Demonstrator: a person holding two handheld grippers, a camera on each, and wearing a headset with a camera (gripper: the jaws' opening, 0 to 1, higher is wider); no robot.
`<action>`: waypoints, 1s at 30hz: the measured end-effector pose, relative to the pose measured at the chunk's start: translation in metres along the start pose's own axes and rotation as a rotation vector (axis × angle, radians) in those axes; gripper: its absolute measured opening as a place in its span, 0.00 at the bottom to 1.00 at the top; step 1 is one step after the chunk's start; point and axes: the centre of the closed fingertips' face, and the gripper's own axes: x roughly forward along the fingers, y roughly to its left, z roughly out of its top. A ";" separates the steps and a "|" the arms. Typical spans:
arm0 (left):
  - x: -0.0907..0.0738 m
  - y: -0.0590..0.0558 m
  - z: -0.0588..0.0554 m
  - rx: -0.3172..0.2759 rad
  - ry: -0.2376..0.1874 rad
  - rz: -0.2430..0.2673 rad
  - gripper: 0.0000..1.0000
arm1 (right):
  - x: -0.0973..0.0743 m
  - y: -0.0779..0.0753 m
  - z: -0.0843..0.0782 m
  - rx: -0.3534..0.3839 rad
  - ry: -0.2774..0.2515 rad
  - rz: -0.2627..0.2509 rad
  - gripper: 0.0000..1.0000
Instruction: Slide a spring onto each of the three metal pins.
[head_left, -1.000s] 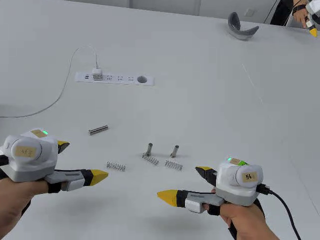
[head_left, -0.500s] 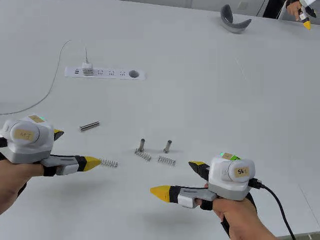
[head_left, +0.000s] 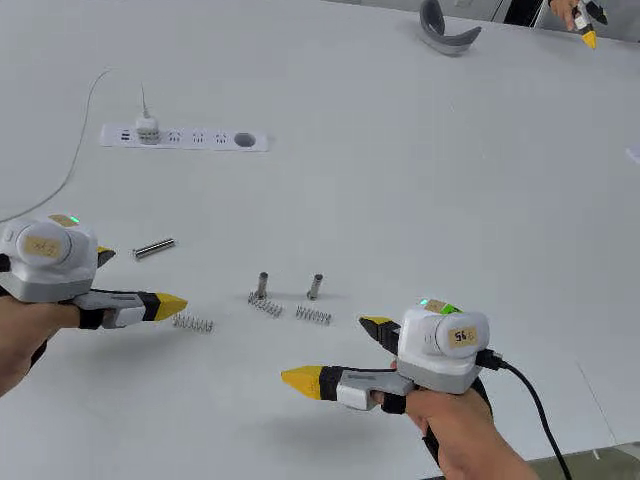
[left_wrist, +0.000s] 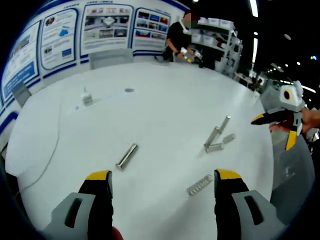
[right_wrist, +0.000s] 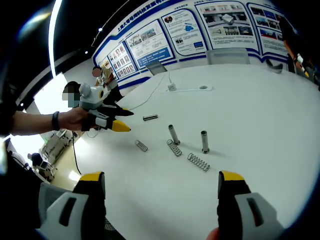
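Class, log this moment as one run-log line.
left tool: open, near leftmost spring | right tool: open, empty | pins: two upright, one lying | springs: none fitted

Tabletop: white, matt, smooth, with an even finish.

Pins: grey metal with a dull satin sheen. This applies to the lying pin, the left upright pin and the right upright pin.

Left spring, middle spring and right spring: thin, bright metal wire, lightly reflective.

Left gripper and right gripper: housings of white and light grey plastic, smooth, semi-gloss. The jaws are black matt plastic with smooth yellow tips.

Power strip: white plastic, smooth. White cable: smooth sheath.

Black cable at the right gripper: smooth sheath, slight gloss.
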 end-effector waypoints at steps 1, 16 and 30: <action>0.003 0.002 0.000 0.000 0.001 0.000 0.84 | 0.000 0.000 -0.001 0.003 0.001 -0.001 0.95; 0.032 0.027 0.010 0.007 0.012 0.010 0.78 | 0.001 -0.003 -0.005 0.013 0.013 -0.005 0.94; 0.059 0.036 0.011 0.047 0.064 -0.013 0.69 | -0.001 -0.008 -0.010 0.035 0.019 -0.016 0.93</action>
